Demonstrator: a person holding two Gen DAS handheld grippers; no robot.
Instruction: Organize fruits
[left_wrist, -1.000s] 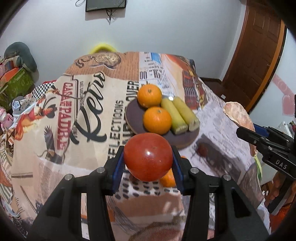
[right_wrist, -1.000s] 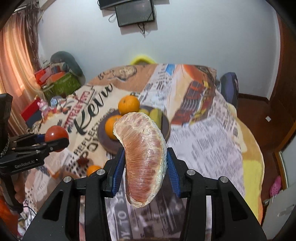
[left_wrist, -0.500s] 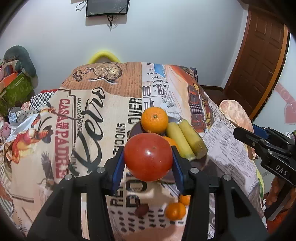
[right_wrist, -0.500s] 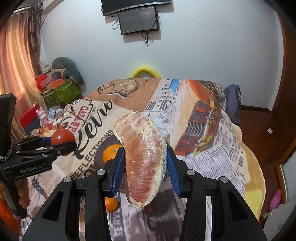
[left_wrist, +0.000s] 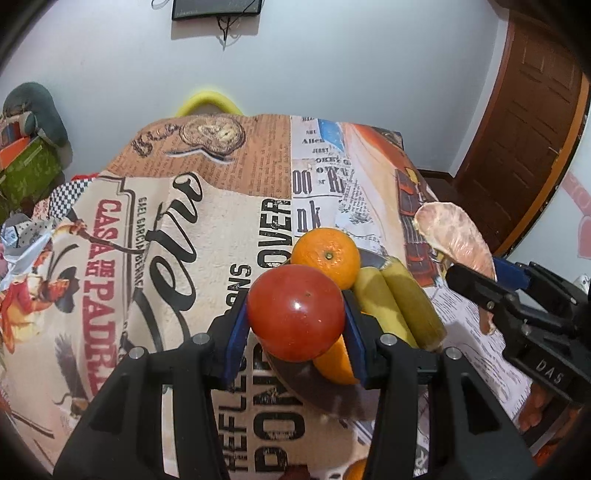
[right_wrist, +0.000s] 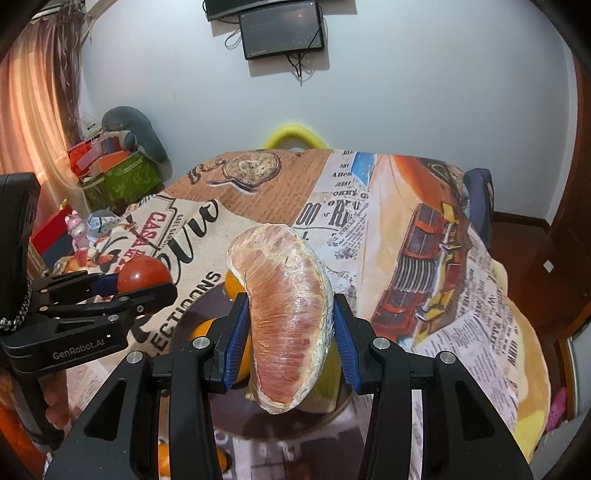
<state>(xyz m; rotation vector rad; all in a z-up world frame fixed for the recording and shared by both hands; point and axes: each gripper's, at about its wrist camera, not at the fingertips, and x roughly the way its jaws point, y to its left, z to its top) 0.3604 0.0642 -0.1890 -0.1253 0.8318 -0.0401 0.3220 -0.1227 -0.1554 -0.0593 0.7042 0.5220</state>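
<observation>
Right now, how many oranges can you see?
4. Two on the plate: one at the far side, one half hidden behind the tomato. Two on the cloth before it, mostly hidden. More could be hidden.

The left gripper (left_wrist: 295, 325) points down at a slant over the surface, its jaws clamped on a tomato (left_wrist: 294, 312) that fills the gap between the blue pads. The right gripper (right_wrist: 288, 328) slants down likewise, jaws pressed on both sides of a wrapped pomelo wedge (right_wrist: 287, 317) that stands upright between them. The two grippers are side by side, each showing at the edge of the other's view. Fingers (left_wrist: 533, 408) of the person's right hand wrap under the right gripper's handle.
</observation>
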